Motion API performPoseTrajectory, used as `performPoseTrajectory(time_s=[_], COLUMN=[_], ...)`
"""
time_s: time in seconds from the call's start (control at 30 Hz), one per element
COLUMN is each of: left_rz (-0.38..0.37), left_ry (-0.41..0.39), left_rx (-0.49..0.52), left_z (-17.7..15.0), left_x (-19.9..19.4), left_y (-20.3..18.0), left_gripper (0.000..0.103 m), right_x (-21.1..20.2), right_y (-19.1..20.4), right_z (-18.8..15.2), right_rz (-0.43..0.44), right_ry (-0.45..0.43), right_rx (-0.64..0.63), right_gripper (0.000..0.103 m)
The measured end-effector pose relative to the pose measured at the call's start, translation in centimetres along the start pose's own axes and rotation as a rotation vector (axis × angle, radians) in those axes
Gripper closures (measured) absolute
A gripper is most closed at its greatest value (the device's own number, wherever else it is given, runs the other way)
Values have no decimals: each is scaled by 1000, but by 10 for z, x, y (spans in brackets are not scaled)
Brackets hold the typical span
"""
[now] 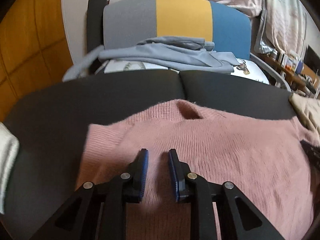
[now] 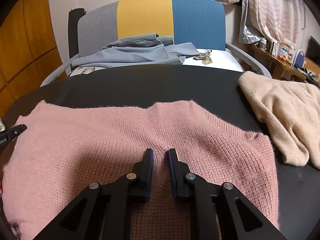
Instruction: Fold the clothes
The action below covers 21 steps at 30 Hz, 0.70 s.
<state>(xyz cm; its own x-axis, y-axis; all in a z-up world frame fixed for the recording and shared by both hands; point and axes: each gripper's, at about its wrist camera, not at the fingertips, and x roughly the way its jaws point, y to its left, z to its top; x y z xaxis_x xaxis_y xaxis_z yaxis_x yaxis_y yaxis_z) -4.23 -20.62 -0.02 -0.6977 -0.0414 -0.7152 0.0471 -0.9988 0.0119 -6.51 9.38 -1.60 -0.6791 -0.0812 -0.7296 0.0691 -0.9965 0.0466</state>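
A pink knitted sweater (image 1: 210, 140) lies spread on a black table (image 1: 80, 100); it fills the near part of the right wrist view (image 2: 100, 140). My left gripper (image 1: 158, 153) hovers over the sweater's left part, jaws a small way apart, nothing between them. My right gripper (image 2: 160, 152) hovers over the sweater's middle right, jaws also slightly apart and empty. The left gripper's tip shows at the left edge of the right wrist view (image 2: 19, 129).
A beige sweater (image 2: 284, 116) lies heaped on the table's right side. Behind the table stands a chair with a grey, yellow and blue back (image 2: 146, 18), a grey-blue garment (image 2: 136, 54) on its seat. A white cloth (image 1: 8, 156) lies at the table's left edge.
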Motion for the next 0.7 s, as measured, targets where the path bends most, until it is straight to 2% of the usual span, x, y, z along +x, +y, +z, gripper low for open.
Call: performPoseTrajectory(time_s=[0.2,0.27,0.3,0.37,0.43,0.57,0.67,0.7], left_rz=[-135,-138,-137,-173,-220,-277,-255,-226], left_ry=[-111,-85,-68,-79,-60,-61,-73,-82], left_rx=[66,72,74,13,-57,-105,-120,-118], left_z=[-42,-61,-70,-82,-83,-84,-89,-94], left_x=[-50,-49,-47,-48,-43,-37,-46,-51], left_y=[-35,-35,-34,-19,-7,6,8,11], left_gripper=[81,81,80,79,79,79,79,79], right_x=[-3,-20,-33,-47,-50,-39,-38,-38], right_y=[-6,-11,-9,-1,1,-17,-22,-21], right_z=[2,2,0,-9,-19,-36,-35,-35], right_rz=[49,84,113,134,121,116,120,117], right_ry=[8,-15,-43,-42,-19,6,6,6], right_rx=[34,78,89,44,9,62,99,95], right_gripper=[86,84,78,73,73,75,76,76])
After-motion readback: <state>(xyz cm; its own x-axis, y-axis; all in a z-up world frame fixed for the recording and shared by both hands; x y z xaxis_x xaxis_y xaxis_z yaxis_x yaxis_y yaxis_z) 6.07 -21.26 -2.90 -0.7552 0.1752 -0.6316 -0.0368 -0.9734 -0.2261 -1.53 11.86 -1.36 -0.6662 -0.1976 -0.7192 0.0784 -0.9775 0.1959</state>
